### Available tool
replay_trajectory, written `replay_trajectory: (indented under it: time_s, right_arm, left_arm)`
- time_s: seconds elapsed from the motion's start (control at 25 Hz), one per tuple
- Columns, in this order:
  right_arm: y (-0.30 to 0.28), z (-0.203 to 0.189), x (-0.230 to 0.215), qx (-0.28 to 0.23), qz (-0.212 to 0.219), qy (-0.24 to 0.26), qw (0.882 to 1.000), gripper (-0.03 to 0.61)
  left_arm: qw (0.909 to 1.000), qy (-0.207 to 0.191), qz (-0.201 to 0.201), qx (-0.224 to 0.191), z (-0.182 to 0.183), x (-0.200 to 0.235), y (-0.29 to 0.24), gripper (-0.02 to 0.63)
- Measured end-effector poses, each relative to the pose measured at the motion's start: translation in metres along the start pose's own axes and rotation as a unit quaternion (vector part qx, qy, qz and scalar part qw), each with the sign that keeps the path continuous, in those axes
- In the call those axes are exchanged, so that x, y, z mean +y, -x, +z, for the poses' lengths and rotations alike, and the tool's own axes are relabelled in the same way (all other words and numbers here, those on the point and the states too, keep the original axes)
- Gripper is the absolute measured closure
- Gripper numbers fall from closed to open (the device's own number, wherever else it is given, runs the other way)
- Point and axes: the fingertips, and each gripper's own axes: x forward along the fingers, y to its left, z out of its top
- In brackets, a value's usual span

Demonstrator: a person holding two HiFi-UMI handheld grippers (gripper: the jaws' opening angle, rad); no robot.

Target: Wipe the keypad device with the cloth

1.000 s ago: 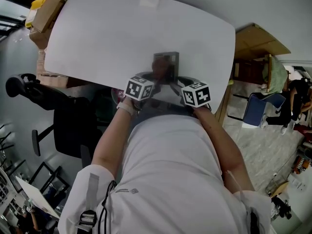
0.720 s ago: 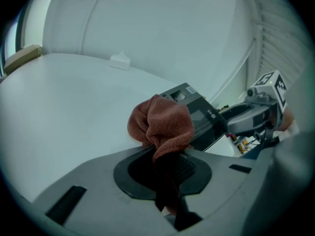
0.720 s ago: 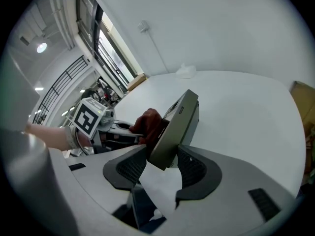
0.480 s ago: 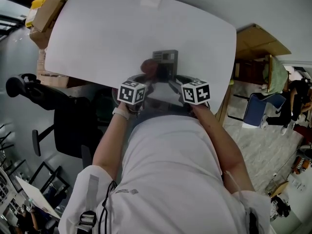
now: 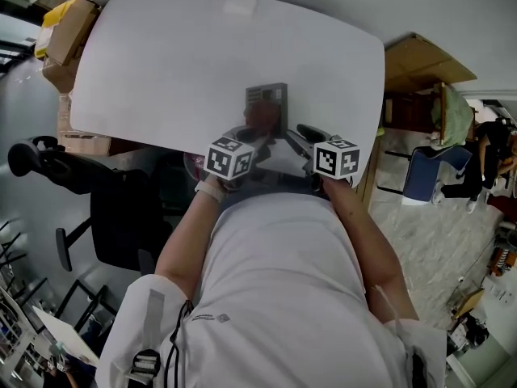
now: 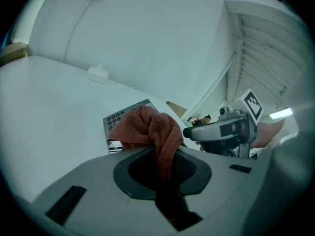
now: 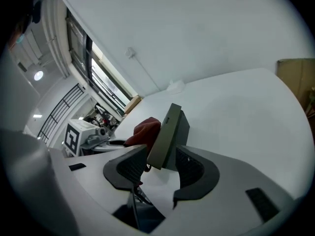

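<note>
The dark grey keypad device [image 5: 268, 97] is raised at the near edge of the white table [image 5: 178, 55]. My right gripper [image 5: 296, 134] is shut on its lower end, and in the right gripper view the device [image 7: 167, 132] stands on edge between both pads. My left gripper [image 5: 247, 134] is shut on a bunched red-brown cloth [image 5: 258, 118]. The cloth [image 6: 147, 129] presses against the device's face, just below the keys [image 6: 118, 118]. In the right gripper view the cloth [image 7: 143, 130] shows behind the device's left side.
A black office chair [image 5: 105, 208] stands left of the person. Cardboard boxes [image 5: 69, 23] sit beyond the table's left corner. A wooden unit [image 5: 420, 63] and a blue chair [image 5: 428, 176] are to the right. The far part of the table is bare.
The left gripper carried the cloth leftwards off the device's middle, then back right onto its face. The right gripper kept its hold on the device.
</note>
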Motion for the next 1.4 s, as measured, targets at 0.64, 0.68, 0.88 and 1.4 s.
replay_trajectory:
  time_s: [0.64,0.68,0.88,1.4]
  right_arm:
    - [0.026,0.027,0.024,-0.095,-0.062,0.082,0.99,0.469]
    - [0.031,0.035,0.033,-0.11,-0.062,0.099,0.987,0.492]
    - [0.059,0.063,0.09,-0.17,-0.056,0.164,0.97,0.52]
    - [0.136,0.068,0.184,-0.255,-0.009,0.2,0.946,0.52]
  left_arm:
    - [0.9949,-0.045,0.09,-0.007,-0.006,0.05,0.063,0.555]
    - [0.9945,-0.061,0.082,-0.024,0.006,0.04,0.073,0.555]
    - [0.9864,-0.117,0.051,-0.103,0.055,-0.004,0.132,0.555]
    - [0.9661,-0.16,0.04,-0.199,0.097,-0.088,0.215,0.555]
